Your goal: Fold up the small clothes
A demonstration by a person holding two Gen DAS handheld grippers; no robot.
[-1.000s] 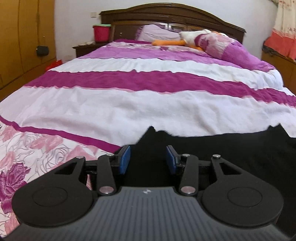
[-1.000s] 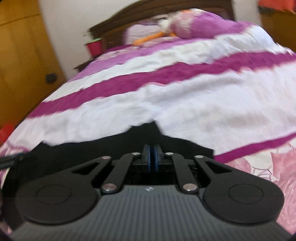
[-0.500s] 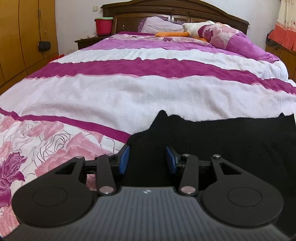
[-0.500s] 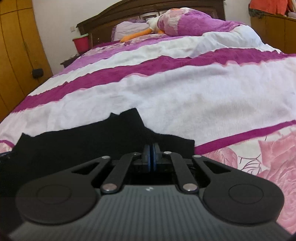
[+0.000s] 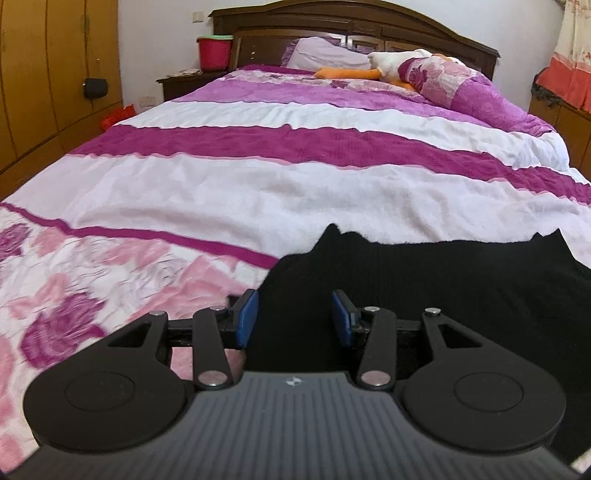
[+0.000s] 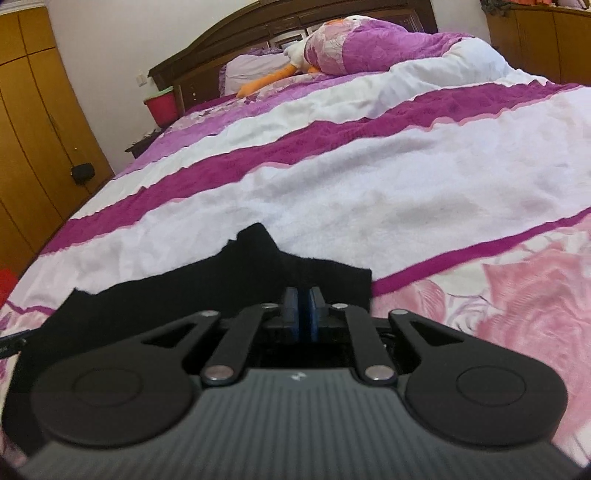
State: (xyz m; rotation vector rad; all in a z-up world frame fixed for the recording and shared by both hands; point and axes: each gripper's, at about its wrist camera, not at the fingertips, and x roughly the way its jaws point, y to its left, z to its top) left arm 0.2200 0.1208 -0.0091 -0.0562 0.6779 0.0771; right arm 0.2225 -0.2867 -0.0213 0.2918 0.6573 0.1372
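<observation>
Since the earlier frames both wrist views have drawn back a little along the bed, so more of the striped cover shows beyond the black garment, and the garment's far edge now lies flatter on the white band.

Left wrist view: the left gripper has its jaws standing apart, as wide as they were a second ago, with the black cloth lying between the blue pads; the pads do not press on it. The garment spreads from here out to the right edge of the picture, two small peaks rising from its far edge, on the bedspread. A red bucket stands by the headboard, and a plush duck lies near the pillows.

Right wrist view: the right gripper shows its blue pads almost together, only a thin slit between them; its jaws have just been opening, and I cannot tell whether cloth is in that slit. The garment lies under and to the left of this gripper, reaching the picture's left edge
</observation>
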